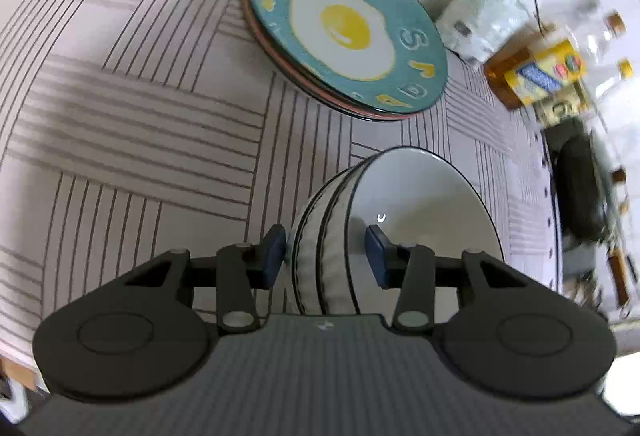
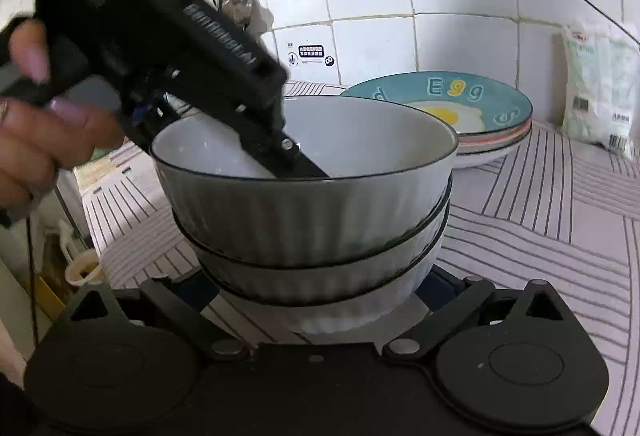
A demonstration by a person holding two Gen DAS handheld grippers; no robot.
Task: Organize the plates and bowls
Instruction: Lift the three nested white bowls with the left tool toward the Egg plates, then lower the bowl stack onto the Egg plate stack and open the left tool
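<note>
The stack of ribbed grey-white ceramic bowls with dark rims (image 2: 308, 220) stands three high on the striped cloth of the tabletop (image 1: 132, 140), near the pile of shallow plates topped by the teal one with the fried-egg picture (image 1: 344, 32). Going by how they sit, the sorting looks close to finished: plates are gathered in one pile, bowls nested in another, and I see no stray dish lying loose in either view.

The left hand-held gripper (image 1: 326, 250) straddles the wall of the top bowl, one blue pad (image 1: 274, 250) outside against the ribbing and the other inside the basin with a gap between it and the wall, so its jaws stand spread, not pinching. In the right wrist view it reaches down into that bowl from above, with the person's fingers (image 2: 44, 124) wrapped round its handle.

The right hand-held gripper (image 2: 316, 288) sits low at the foot of the stack, its fingers either side of the bottom bowl; the tips are hidden behind the bowl, so I cannot tell whether they press on it, though the arms look wide apart.

What seems left is small: seating the top bowl squarely, since it leans a little in the nest, and perhaps sliding the stack beside the plates. A white packet (image 2: 600, 96) and some bottles (image 1: 536, 76) sit at the back by the tiled wall.
</note>
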